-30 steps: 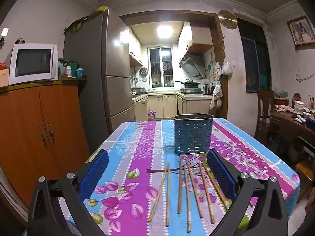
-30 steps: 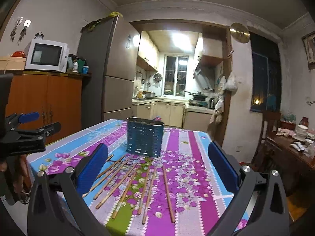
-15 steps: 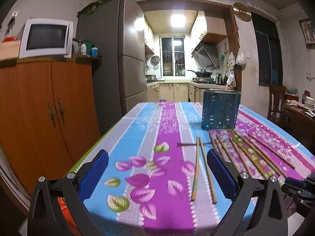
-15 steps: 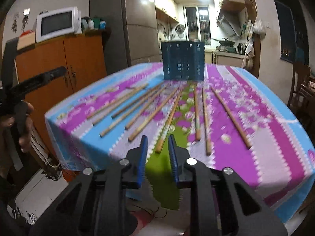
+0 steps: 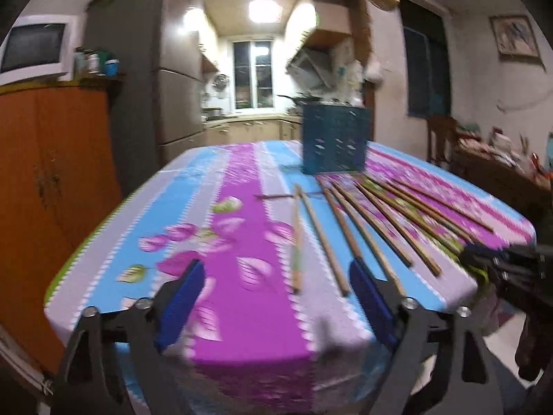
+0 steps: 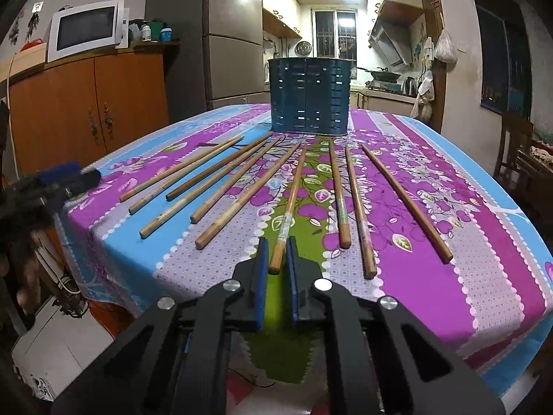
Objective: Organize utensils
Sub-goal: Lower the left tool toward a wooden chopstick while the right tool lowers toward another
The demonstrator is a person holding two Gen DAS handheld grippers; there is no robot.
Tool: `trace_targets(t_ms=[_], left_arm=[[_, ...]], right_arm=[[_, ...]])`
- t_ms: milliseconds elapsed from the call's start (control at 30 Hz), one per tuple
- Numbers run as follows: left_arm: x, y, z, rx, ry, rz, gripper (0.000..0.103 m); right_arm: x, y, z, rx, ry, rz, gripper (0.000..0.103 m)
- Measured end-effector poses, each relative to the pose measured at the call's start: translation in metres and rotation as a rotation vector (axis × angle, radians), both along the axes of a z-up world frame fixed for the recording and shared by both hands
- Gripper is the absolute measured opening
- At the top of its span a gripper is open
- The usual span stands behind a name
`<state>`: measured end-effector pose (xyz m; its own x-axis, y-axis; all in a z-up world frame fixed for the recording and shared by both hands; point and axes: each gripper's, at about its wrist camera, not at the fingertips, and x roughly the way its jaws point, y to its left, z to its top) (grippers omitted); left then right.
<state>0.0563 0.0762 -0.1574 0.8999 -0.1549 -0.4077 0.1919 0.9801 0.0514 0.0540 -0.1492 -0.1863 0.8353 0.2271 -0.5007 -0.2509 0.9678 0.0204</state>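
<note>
Several wooden chopsticks (image 6: 249, 186) lie fanned out on the flowered tablecloth (image 6: 432, 276), pointing toward a dark blue slotted utensil holder (image 6: 308, 101) at the far side. My right gripper (image 6: 276, 259) is at the near table edge, its blue pads nearly closed around the near end of one middle chopstick (image 6: 288, 214), which still lies on the cloth. My left gripper (image 5: 276, 280) is open and empty over the near left edge, with two chopsticks (image 5: 311, 231) between its pads. The holder (image 5: 334, 140) also shows there.
An orange cabinet (image 6: 93, 110) with a microwave (image 6: 86, 29) stands left of the table, beside a tall fridge (image 6: 228, 41). A wooden chair and a cluttered side table (image 5: 497, 159) are on the right. The kitchen lies behind.
My right gripper has dropped to the table edge and narrowed around a chopstick end. My left gripper has swung left, lowered to the near edge, and narrowed somewhat; its view is blurred by motion.
</note>
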Motion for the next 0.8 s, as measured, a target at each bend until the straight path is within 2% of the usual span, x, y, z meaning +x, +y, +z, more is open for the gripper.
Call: trace_targets(t_ms=[100,167,267,500,567,800], left_arm=[[0.003,-0.009,-0.01,-0.022,0.033,-0.045,0.064],[0.002,-0.015,-0.015,-0.022,0.044,-0.063,0.047],[0.001,-0.029,-0.021,0.009,0.038,-0.083,0.038],[0.012,-0.045,-0.031,0.027,0.04,-0.071,0.028],[0.014,-0.048,-0.032,0.03,0.029,-0.07,0.021],[0.008,-0.05,-0.039,0.027,-0.037,-0.055,0.02]], right_arm=[[0.0,0.001,0.0,0.0,-0.001,0.0,0.009],[0.0,0.0,0.0,0.0,-0.002,0.001,0.009],[0.001,0.0,-0.001,0.002,-0.001,0.0,0.009],[0.001,0.0,-0.001,-0.002,-0.01,-0.004,0.009],[0.001,0.0,-0.001,-0.01,-0.019,-0.008,0.009],[0.0,0.003,-0.005,-0.039,-0.063,-0.016,0.009]])
